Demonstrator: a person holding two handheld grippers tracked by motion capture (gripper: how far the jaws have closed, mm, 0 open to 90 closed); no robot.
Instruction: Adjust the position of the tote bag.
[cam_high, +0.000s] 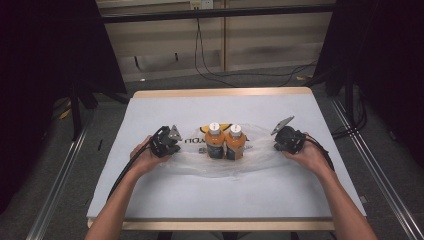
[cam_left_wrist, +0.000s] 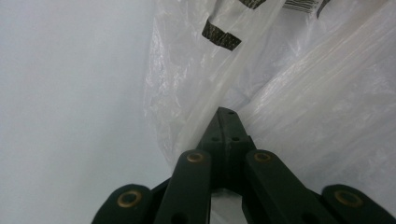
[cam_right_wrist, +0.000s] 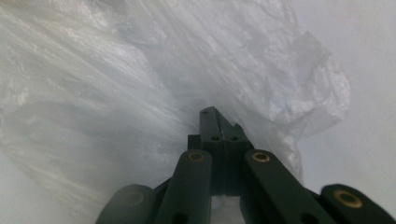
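Left gripper (cam_left_wrist: 227, 116) jaws pinched on edge of thin clear plastic bag (cam_left_wrist: 299, 107); right gripper (cam_right_wrist: 215, 116) clamped on opposite edge. Bag mid-table on pale blue table cover (cam_high: 210, 195), two orange white-capped bottles (cam_high: 225, 141) upright on it between grippers.

The high view hangs above the person's edge of the table (cam_high: 150, 200), facing forward and down, far enough back to take in the whole tabletop, both forearms and the floor beyond. The left gripper view rides on the left gripper (cam_high: 165, 141) and looks along its closed jaws, very near the clear bag (cam_left_wrist: 299, 107), with the bare tabletop to its left. The right gripper view sits on the right gripper (cam_high: 287, 140), just as close, facing the same bag (cam_right_wrist: 116, 93) from its other end. All three share that bag (cam_high: 255, 155), lying mid-table around two bottles (cam_high: 225, 142).
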